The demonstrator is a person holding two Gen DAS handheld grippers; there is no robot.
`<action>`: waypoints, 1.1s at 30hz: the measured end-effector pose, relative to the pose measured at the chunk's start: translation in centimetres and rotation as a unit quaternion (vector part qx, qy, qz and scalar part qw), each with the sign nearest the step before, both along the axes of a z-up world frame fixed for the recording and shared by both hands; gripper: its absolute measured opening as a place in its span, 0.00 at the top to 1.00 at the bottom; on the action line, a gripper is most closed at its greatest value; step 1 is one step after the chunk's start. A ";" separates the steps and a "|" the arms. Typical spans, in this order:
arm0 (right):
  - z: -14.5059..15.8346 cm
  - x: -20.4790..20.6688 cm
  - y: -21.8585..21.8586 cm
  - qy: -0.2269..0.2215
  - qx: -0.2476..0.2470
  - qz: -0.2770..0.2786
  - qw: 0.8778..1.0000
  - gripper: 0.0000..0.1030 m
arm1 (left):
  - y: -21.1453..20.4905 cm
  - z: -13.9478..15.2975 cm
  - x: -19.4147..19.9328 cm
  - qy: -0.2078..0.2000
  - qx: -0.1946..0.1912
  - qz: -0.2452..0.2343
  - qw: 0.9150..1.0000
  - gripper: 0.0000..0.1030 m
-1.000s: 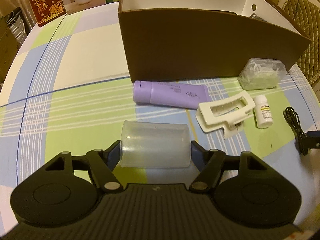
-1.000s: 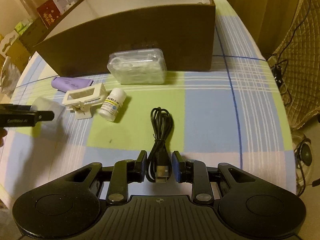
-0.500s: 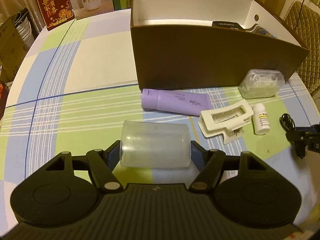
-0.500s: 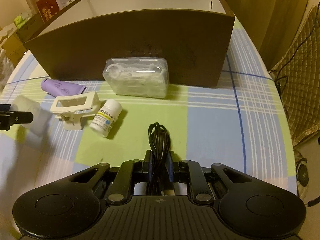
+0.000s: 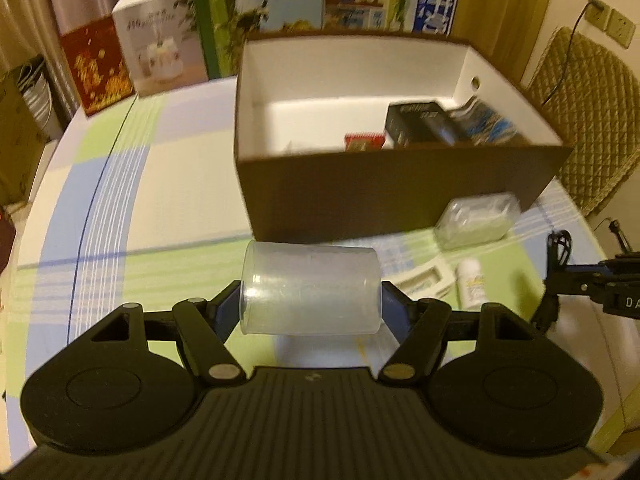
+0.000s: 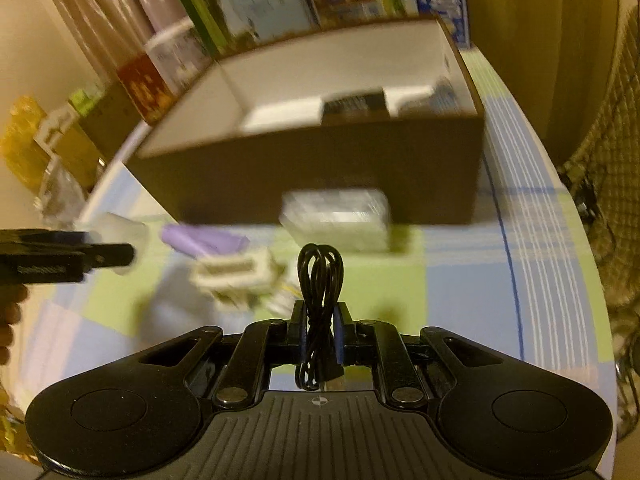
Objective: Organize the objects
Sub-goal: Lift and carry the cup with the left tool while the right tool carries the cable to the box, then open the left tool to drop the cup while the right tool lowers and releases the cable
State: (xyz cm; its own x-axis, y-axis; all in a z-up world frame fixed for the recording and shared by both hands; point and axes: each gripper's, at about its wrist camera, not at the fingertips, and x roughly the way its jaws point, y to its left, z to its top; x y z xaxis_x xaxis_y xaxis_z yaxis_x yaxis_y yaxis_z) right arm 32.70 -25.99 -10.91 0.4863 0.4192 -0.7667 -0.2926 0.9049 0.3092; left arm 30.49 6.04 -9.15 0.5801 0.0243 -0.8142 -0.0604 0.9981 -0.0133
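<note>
Left gripper raised above the tabletop, jaws clenched on a clear cup lying sideways, right gripper lifted, jaws grasping a coiled black cable, beyond them the open brown box holding a black carton, a red packet and a blurred blue-patterned item.

The box stands open-topped, its left half bare — its near wall and the clear case block low passage.

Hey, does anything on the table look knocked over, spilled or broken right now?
Nothing looks spilled or broken. The small white bottle lies on its side beside the white clip, and the purple tube lies flat before the box; these are simply loose items, not sorted yet.
</note>
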 end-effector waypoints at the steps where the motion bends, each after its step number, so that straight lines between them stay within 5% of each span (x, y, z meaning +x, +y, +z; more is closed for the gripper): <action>1: 0.6 0.1 0.1 -0.009 0.006 0.002 1.000 0.91 | -0.1 0.4 0.2 -0.005 0.001 -0.002 1.000 0.34; 18: 7.9 6.5 3.0 -0.088 0.084 0.022 0.992 0.91 | -0.6 5.1 6.4 -0.077 0.012 -0.034 0.996 0.34; 33: 7.1 15.9 6.2 -0.092 0.057 0.019 0.994 0.90 | 0.9 3.5 15.3 -0.066 0.022 -0.047 0.996 0.34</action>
State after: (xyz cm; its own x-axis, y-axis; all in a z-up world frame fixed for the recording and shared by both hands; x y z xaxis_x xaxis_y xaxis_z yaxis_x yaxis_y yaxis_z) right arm 48.62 -19.78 -3.81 0.5967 0.5185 -0.6124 -0.3871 0.8545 0.3464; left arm 45.79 6.93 -5.64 0.6833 -0.0009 -0.7301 0.0332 0.9990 0.0298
